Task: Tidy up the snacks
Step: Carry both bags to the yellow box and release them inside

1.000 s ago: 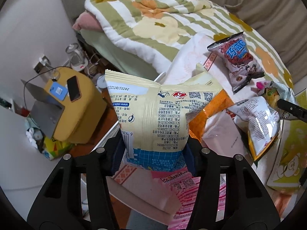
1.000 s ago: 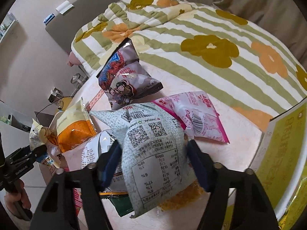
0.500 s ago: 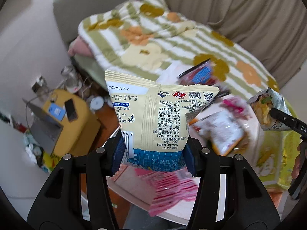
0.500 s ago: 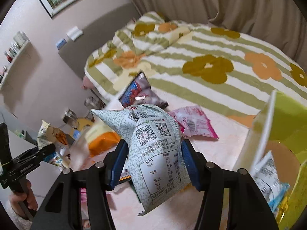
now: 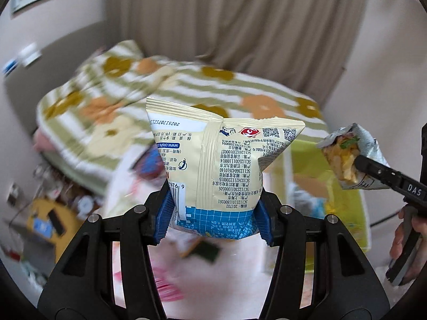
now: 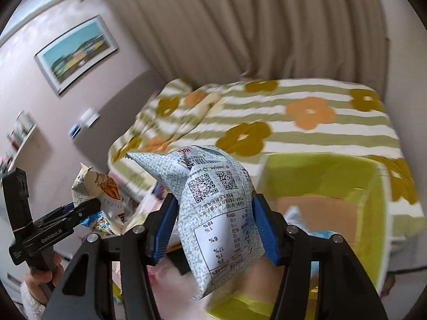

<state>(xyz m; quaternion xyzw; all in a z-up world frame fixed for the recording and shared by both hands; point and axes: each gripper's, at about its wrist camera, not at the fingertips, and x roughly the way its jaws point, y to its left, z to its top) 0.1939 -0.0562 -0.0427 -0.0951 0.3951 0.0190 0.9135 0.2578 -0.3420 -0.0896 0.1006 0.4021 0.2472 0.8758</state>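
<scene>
- Left wrist view: the left tongs (image 5: 213,221), at lower centre of the frame, are closed on the bottom of a pale yellow snack bag (image 5: 218,165), which stands upright between the blue pads (image 5: 164,217).
- At the right edge of that view, the other tongs hold a silvery bag above a yellow-green box (image 5: 344,186).
- Right wrist view: the right tongs (image 6: 213,229), lower centre, are clamped on a pale green speckled snack bag (image 6: 218,210), tilted with its corner toward the upper left.
- The box (image 6: 320,176) sits open at the right of the frame, beside a striped flowered quilt (image 6: 307,114).
- Blurred snack packets lie beneath both tools.
</scene>
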